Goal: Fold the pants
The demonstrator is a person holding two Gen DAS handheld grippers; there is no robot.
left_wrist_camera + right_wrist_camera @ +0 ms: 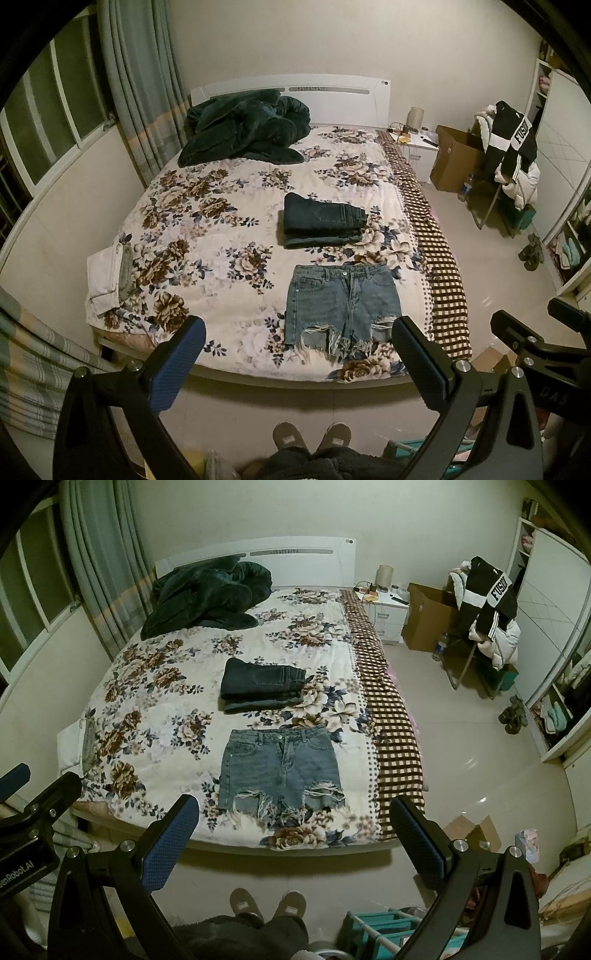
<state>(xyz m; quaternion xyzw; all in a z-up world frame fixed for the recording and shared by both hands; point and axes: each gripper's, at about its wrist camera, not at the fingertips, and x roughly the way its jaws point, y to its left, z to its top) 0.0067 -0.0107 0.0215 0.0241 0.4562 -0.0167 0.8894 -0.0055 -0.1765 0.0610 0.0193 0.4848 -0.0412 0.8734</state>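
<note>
Light blue denim shorts (341,301) with frayed hems lie flat and unfolded near the foot of the floral bed (207,221); they also show in the right wrist view (280,770). Dark jeans (323,221), folded, lie just beyond them, also in the right wrist view (262,685). My left gripper (299,365) is open and empty, held above the floor short of the bed's foot edge. My right gripper (291,845) is open and empty at the same distance, to the right of the left one.
A dark green blanket (243,129) is heaped near the headboard. Folded white cloth (107,278) lies at the bed's left edge. A nightstand (384,609), cardboard box (424,616) and clothes-laden chair (487,620) stand right. My slippered feet (312,439) are below.
</note>
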